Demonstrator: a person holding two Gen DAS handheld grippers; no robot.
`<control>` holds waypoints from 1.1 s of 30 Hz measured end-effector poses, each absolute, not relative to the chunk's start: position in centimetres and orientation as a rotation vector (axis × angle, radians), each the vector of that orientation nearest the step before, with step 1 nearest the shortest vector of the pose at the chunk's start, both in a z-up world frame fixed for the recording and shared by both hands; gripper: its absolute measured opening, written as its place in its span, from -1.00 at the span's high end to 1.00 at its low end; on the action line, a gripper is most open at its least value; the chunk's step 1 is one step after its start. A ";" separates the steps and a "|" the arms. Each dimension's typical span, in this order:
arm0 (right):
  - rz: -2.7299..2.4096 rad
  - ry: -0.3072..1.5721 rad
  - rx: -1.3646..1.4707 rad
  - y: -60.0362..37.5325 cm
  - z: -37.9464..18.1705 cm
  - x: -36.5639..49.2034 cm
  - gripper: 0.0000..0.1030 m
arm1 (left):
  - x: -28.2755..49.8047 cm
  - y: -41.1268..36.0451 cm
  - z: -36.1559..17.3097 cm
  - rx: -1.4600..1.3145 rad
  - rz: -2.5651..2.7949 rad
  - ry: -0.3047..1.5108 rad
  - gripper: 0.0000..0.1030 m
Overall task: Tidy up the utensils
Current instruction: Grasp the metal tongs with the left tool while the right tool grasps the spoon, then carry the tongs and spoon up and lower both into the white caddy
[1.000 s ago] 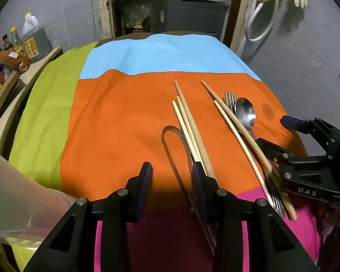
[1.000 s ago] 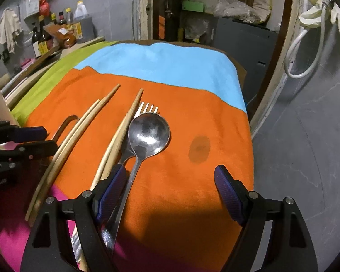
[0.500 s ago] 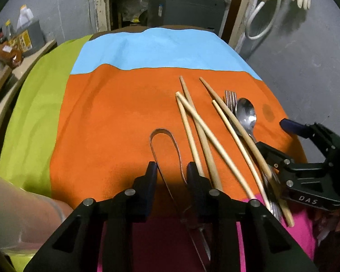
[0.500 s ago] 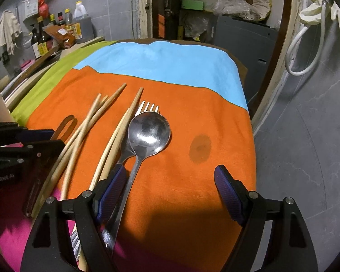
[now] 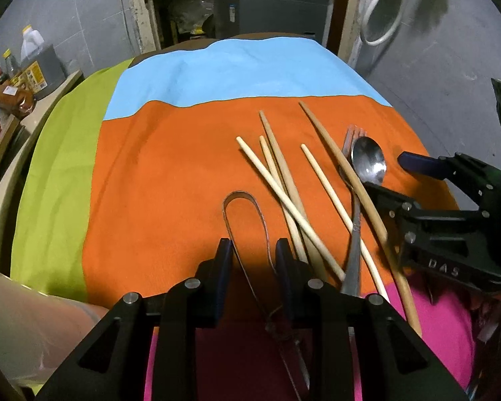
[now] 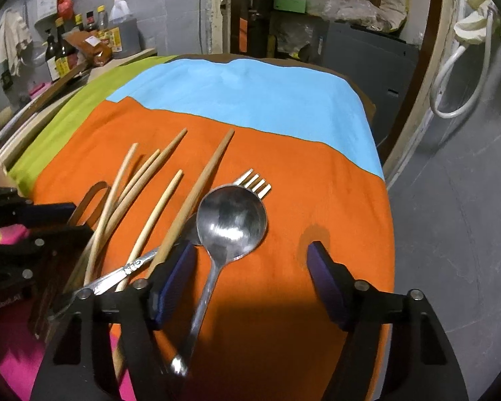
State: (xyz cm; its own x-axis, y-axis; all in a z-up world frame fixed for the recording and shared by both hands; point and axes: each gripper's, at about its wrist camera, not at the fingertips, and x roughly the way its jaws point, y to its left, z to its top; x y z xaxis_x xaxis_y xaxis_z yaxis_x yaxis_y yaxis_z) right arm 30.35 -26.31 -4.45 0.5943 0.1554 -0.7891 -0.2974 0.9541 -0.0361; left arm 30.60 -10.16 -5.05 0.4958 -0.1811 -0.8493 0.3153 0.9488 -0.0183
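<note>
Slim metal tongs [image 5: 242, 200] lie on the orange cloth [image 5: 157, 183], and my left gripper [image 5: 254, 257] is shut on their two arms. To their right, several wooden chopsticks [image 5: 284, 197] lie crossed and fanned out. A spoon [image 6: 232, 220] rests over a fork [image 6: 255, 180], and its handle runs between the fingers of my right gripper [image 6: 250, 267]. Those jaws are closing; the left pad sits near the handle and the right pad is well off it. The right gripper [image 5: 394, 177] also shows beside the spoon [image 5: 367, 160] in the left wrist view.
The table's right edge [image 6: 384, 200] drops to grey floor. Bottles and jars [image 6: 83, 43] crowd a shelf at the far left. A grey cabinet [image 5: 277, 10] stands behind the table, and a white hose [image 5: 384, 16] hangs at the right. A sleeve [image 5: 23, 327] is at lower left.
My left gripper shifted left off the chopsticks onto the tongs and narrowed around them. The chopsticks got fanned and crossed. The right jaws narrowed around the spoon handle.
</note>
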 end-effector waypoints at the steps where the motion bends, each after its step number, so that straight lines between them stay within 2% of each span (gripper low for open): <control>1: 0.271 0.905 -0.152 -26.5 -4.5 30.6 -0.13 | 30.6 -10.1 -5.1 0.144 -0.301 1.007 0.57; 5: 0.285 0.920 -0.132 -26.5 -4.5 31.0 -0.10 | 30.4 -9.8 -5.1 0.128 -0.297 0.997 0.64; 7: 0.306 0.928 -0.154 -26.0 -4.6 31.2 -0.17 | 30.4 -9.8 -5.0 0.117 -0.297 0.996 0.65; 11: 0.315 0.929 -0.177 -25.4 -4.6 31.6 -0.17 | 29.5 -9.6 -4.9 0.129 -0.293 0.986 0.65; 14: 0.322 0.927 -0.180 -25.4 -4.6 31.7 -0.09 | 29.0 -9.7 -4.9 0.141 -0.290 0.981 0.65; 17: 0.337 0.914 -0.199 -25.0 -4.5 31.3 0.23 | 28.5 -9.6 -4.9 0.135 -0.291 0.980 0.65; 22: 0.314 0.896 -0.197 -24.9 -4.3 30.7 0.24 | 27.7 -9.0 -4.8 0.092 -0.318 0.958 0.66; 26: 0.300 0.825 -0.192 -25.4 -3.4 28.6 0.25 | 25.9 -8.5 -4.0 0.067 -0.356 0.892 0.66; 33: 0.247 0.548 -0.296 -24.5 -0.8 22.1 0.25 | 22.0 -8.4 -2.3 0.066 -0.375 0.707 0.66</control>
State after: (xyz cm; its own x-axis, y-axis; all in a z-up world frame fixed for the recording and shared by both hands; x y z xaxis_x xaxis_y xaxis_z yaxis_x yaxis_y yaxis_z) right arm 22.09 -24.49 -0.82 0.8263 0.1506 -0.5427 -0.3066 0.9286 -0.2090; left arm 22.03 -8.36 -2.33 0.6965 -0.3135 -0.6454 0.3577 0.9315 -0.0664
